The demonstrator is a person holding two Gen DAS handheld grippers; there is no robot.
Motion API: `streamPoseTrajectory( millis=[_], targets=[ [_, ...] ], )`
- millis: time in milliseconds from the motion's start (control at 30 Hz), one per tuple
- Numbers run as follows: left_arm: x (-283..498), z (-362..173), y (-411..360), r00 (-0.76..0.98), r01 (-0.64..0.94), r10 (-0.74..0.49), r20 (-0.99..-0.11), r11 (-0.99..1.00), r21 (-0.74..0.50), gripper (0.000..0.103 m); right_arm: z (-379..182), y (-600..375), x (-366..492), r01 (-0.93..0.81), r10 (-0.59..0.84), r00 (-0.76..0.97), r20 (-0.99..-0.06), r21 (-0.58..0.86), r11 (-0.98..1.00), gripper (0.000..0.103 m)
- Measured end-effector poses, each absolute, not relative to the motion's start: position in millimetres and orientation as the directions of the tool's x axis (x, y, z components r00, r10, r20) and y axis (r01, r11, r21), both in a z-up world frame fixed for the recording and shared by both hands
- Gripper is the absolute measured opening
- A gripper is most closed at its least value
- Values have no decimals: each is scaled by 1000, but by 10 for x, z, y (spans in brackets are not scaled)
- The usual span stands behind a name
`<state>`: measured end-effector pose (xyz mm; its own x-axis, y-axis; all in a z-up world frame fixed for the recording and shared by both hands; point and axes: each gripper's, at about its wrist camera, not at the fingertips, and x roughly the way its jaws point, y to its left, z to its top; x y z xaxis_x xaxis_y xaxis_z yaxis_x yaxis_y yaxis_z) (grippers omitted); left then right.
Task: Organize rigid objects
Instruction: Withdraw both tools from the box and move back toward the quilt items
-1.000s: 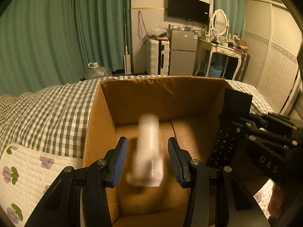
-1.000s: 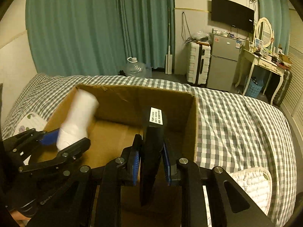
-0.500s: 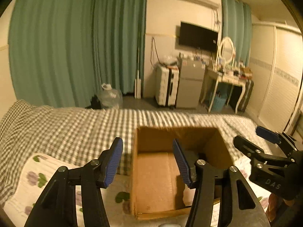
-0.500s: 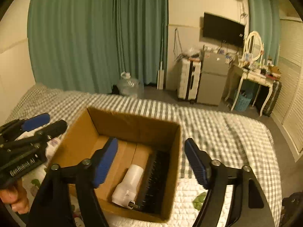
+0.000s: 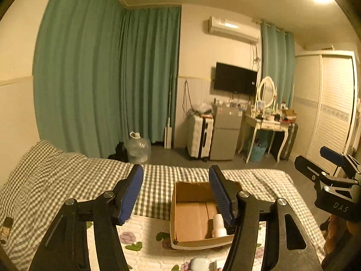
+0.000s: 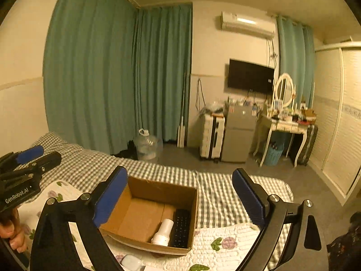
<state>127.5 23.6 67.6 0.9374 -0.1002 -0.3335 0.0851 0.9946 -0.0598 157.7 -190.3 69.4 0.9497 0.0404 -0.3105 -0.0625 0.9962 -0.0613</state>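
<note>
An open cardboard box (image 6: 135,216) stands on the bed; it also shows in the left wrist view (image 5: 191,221). Inside it lie a white bottle (image 6: 163,231) and a black remote control (image 6: 180,228) side by side at the right wall. The bottle (image 5: 218,225) shows in the left wrist view, partly behind a finger. My left gripper (image 5: 178,194) is open and empty, raised well above the box. My right gripper (image 6: 180,198) is wide open and empty, also high above the box.
A small pale blue object (image 6: 130,262) lies on the floral quilt (image 6: 216,248) in front of the box; it also shows in the left wrist view (image 5: 199,263). The checked bedspread (image 6: 90,164) lies beyond. A suitcase, small fridge and dressing table stand by the far wall.
Both grippers let go of their objects into the box: the left released the white bottle, the right the remote. Both opened and pulled up and back from the box.
</note>
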Motion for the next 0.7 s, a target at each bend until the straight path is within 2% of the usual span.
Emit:
streamPoseTrajectory(
  millis=[100,300,467,700],
  targets=[
    [1081,740,299,937,92,-106,-334,994,-59,64,834,-1843,1284,-53,29,964,-265,-87,995,103],
    [798,737,285,943,81,-85,-321,996,-27,64,862,-1677,896,-53,16,970,-241,-149,987,103],
    [664,645,194,937,111,-115,-329,993,-28,64,759,-1620,689,-47,3,971,-241,-178,983,103],
    [604,448,92,928,142,-141,-344,990,-24,64,599,-1668,478,-45,7,969,-246,-148,988,103]
  ],
)
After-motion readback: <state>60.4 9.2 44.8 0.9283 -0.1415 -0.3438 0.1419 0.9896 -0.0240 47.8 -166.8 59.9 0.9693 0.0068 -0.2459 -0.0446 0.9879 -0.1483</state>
